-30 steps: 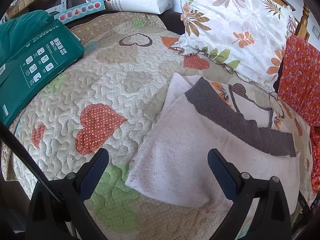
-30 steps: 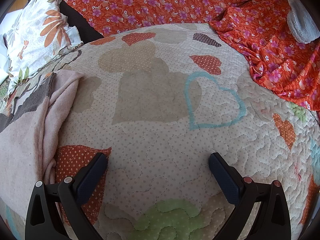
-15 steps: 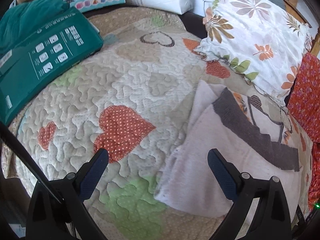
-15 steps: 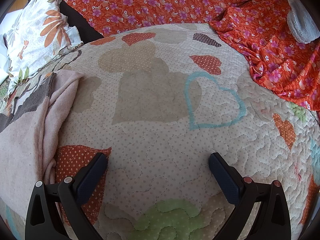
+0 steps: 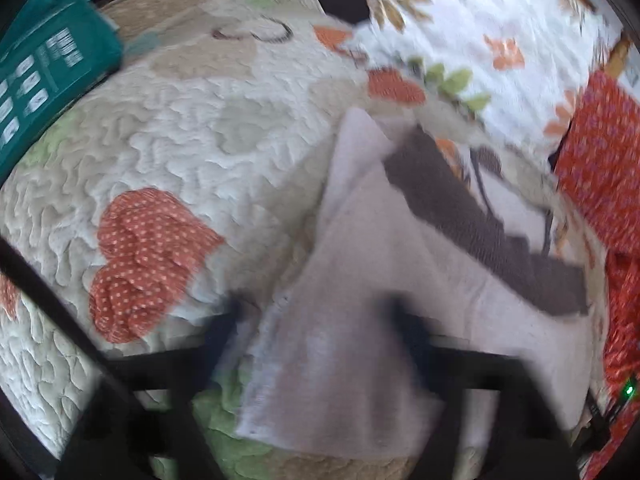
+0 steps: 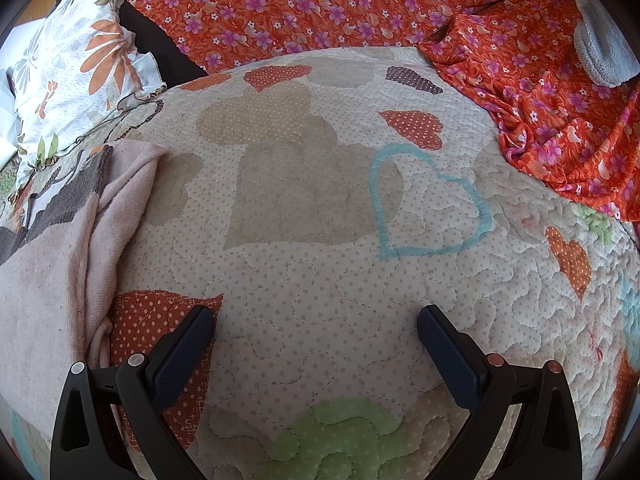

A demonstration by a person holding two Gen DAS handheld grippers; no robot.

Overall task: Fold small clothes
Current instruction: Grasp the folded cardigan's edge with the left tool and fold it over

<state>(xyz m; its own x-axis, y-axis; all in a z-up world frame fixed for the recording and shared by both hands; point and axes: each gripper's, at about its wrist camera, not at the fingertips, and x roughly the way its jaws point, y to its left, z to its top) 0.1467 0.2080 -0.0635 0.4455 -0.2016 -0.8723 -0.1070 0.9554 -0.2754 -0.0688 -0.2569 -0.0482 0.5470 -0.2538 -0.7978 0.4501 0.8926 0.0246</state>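
A pale pink garment (image 5: 360, 248) with a dark brown band (image 5: 460, 208) lies on the heart-patterned quilt (image 5: 180, 140). My left gripper (image 5: 316, 316) is low over the garment's near left corner. Its jaws are closing, blurred by motion, with the pink fabric between them and a gap still showing. In the right wrist view the same garment (image 6: 48, 264) lies at the left edge. My right gripper (image 6: 316, 320) stands open just above bare quilt (image 6: 300, 200), to the right of the garment, with nothing between its fingers.
A green box (image 5: 44, 68) lies at the quilt's far left. A floral pillow (image 5: 480, 32) rests behind the garment. Orange flowered cloth (image 6: 320, 0) covers the back and right side, with a grey fuzzy item (image 6: 600, 52) on it.
My left gripper has dropped toward the garment's near left corner, and its jaws have drawn inward around the pink fabric. The right gripper has stayed still.
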